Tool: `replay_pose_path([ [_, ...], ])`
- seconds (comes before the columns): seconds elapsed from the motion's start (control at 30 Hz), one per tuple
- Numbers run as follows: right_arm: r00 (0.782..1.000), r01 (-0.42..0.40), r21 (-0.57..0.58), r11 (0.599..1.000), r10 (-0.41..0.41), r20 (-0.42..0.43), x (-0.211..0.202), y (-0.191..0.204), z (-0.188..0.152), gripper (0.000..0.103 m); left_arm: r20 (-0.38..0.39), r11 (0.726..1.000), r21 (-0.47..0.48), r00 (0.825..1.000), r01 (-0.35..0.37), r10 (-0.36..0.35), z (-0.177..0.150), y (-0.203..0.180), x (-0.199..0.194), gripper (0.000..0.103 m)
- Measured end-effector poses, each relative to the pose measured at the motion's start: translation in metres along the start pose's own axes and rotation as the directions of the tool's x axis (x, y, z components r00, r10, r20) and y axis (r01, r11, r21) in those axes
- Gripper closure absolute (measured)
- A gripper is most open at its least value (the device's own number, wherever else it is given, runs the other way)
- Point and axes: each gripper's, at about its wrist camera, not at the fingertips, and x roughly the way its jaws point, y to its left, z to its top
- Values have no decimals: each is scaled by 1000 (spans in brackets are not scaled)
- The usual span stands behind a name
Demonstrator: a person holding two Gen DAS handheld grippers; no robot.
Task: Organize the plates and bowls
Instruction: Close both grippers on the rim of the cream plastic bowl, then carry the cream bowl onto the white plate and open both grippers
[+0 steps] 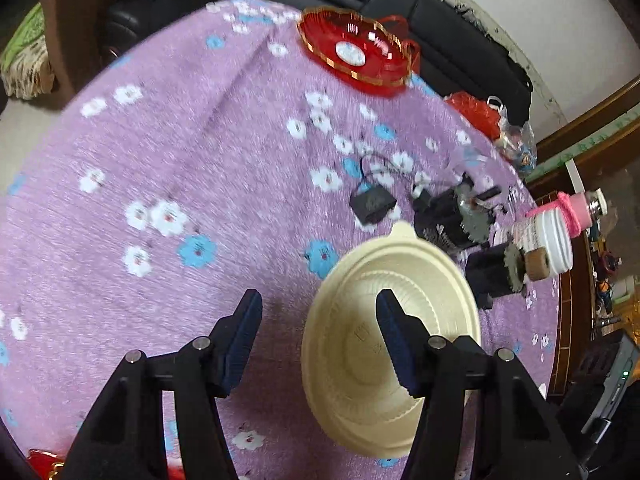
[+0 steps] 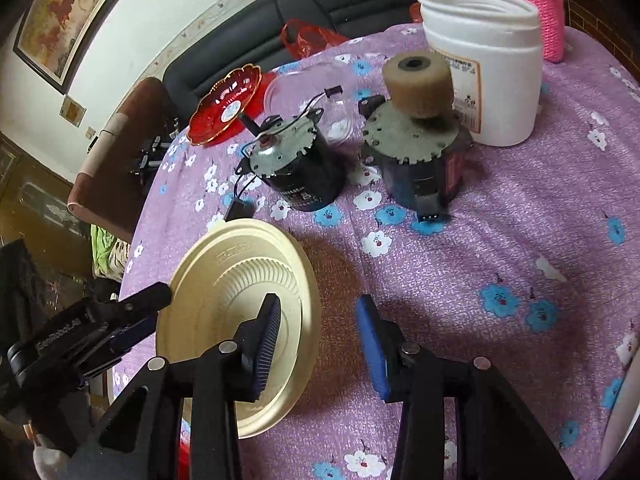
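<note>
My left gripper (image 1: 318, 322) gaped beside the cream bowl (image 1: 390, 344) at lower right, so nudging its rim risked tipping it.

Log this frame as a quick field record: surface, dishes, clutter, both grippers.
surface: purple floral tablecloth
cream bowl: near table edge, between the two grippers
red plate: far side of table
clutter: two motors, sponge roller, white jar
left gripper: open, one finger over the bowl, nothing gripped
right gripper: open, beside the bowl, nothing gripped
</note>
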Motion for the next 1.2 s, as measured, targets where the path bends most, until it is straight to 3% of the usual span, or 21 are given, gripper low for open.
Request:
replay_pose_path([
  [0.2,1000,0,-4,1000,0,-22,8,-1,-5,60,-82,1000,2,996,24,-24,-9,-10,27,45],
  [0.23,1000,-3,-1,1000,3,-22,6,-2,-6,68,-74,1000,16,997,19,-18,-10,-14,26,46],
  [0.3,1000,-8,-2,1000,8,-21,5,-3,-8,86,-80,999,36,997,23,-20,-14,-20,25,69],
  [0.37,1000,3,-11,1000,-3,-17,1,0,-10,88,-76,998,61,997,-4,8,-18,-23,22,78],
  [0.53,999,25,-55,998,-24,24,-19,8,-17,88,-41,995,101,999,12,-8,-30,-28,-3,79],
  [0.7,996,49,-106,993,-41,73,-48,21,-28,88,11,987,161,1000,-23,21,-50,-40,-36,79],
  [0.87,990,52,-147,988,-32,137,-88,30,-53,88,74,976,216,997,-25,9,-88,-48,-76,79],
  [1.07,975,5,-197,980,39,218,-141,32,-102,88,162,952,305,987,-30,-21,-154,-49,-116,79],
  [1.2,963,-86,-186,979,130,238,-169,27,-134,88,149,955,296,987,5,-52,-188,-35,-130,79],
])
